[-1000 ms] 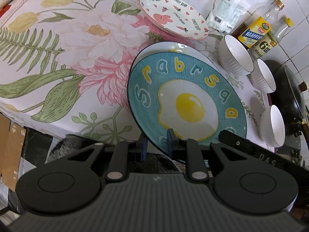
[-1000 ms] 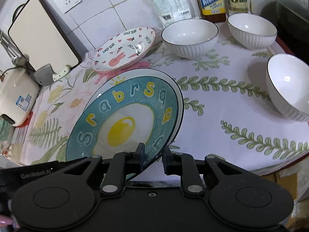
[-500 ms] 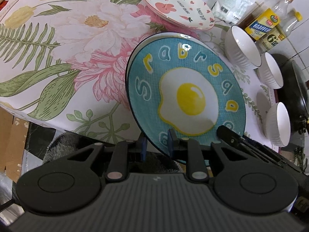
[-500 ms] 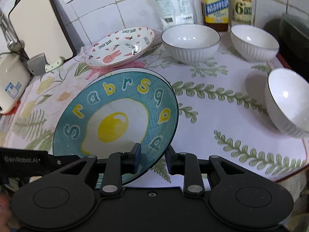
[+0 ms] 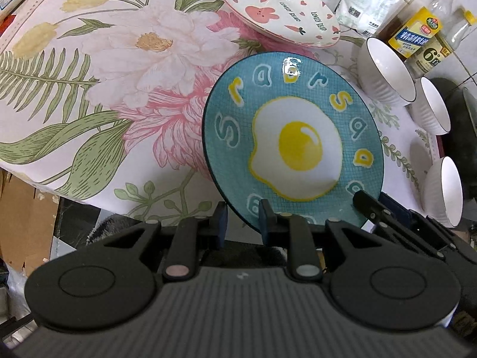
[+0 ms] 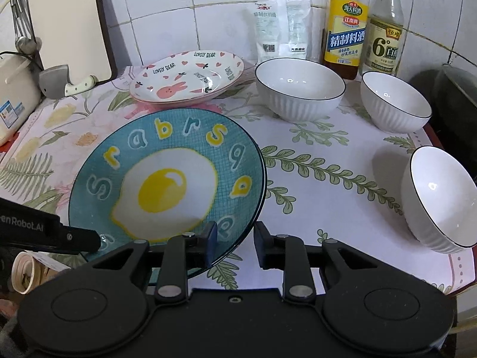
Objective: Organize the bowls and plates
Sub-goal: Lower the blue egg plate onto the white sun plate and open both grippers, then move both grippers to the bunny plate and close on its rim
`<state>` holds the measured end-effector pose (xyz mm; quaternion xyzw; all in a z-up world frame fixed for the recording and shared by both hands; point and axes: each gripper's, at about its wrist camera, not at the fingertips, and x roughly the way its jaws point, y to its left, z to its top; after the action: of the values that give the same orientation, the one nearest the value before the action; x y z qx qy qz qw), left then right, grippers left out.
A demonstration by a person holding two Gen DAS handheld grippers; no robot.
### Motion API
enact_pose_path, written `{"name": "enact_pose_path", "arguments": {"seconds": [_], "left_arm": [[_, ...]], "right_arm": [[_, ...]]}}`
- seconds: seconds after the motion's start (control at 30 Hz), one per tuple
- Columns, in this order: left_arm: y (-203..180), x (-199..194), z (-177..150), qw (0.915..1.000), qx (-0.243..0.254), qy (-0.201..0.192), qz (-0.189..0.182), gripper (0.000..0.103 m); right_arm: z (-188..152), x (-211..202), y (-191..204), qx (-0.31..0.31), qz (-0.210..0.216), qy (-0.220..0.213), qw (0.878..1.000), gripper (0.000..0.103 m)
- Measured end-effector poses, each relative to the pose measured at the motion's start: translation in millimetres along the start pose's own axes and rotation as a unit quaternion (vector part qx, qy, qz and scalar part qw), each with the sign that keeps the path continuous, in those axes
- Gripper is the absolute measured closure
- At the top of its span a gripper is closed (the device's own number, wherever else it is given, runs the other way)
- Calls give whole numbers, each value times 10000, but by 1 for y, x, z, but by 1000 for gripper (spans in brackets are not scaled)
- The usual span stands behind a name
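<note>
Your left gripper (image 5: pixel 241 223) points steeply down, and its two fingers (image 5: pixel 219 223) stand close together with the near rim of the blue egg plate (image 5: pixel 293 137) in the small gap between them, so it holds the plate tipped up. Your right gripper (image 6: pixel 234 241) also points down, but not as steeply, and it sits at the other near edge of the same plate. Its jaws are closing with the plate's rim between them; the left finger lies on the plate's face, and the right finger stands just off the rim.
</note>
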<state>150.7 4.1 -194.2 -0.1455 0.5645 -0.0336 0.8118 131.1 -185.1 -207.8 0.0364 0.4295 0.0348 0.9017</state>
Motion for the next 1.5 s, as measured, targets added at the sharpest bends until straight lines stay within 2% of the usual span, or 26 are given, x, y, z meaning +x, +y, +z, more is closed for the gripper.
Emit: {"name": "enact_pose_path", "arguments": {"seconds": [0.13,0.27,0.4,0.53,0.63,0.73,0.8,0.93,1.13,1.37,1.5], "left_arm": [[-5,-19,1,9987,469,-106,194,83],[0,-47,8,9977,621,-284,-21,83],[1,-79,21,9943,820,-684,-45,82],[2,-105,37,9892,1008,-1061,-92,80],[2,-117,47,9840,1161,-1346,-72,76],[2,-121,58,9789,1280,-1592,-11,69],[1,-120,64,9768,1322,-1685,35,67],[-1,-111,78,9736,1454,-1730,313,61],[1,-91,94,9742,1434,-1704,371,46],[10,-60,117,9803,1110,-1614,262,45],[10,-39,128,9794,1097,-1636,443,43]], "right_arm": [[7,-22,-3,-12,129,-188,9997,73],[25,-51,-14,293,840,-453,9950,73],[44,-76,-16,348,1274,-799,9880,73],[61,-89,-16,243,1534,-1076,9820,71],[73,-89,-17,179,1731,-1170,9778,66],[84,-87,-12,-43,1722,-1281,9767,55],[92,-84,-10,-107,1683,-1387,9759,52],[109,-71,-13,-49,1820,-1450,9725,38],[125,-34,-15,168,1863,-1258,9743,37],[128,31,-14,307,1764,-804,9805,37],[125,61,-9,311,1566,-712,9846,37]]}}
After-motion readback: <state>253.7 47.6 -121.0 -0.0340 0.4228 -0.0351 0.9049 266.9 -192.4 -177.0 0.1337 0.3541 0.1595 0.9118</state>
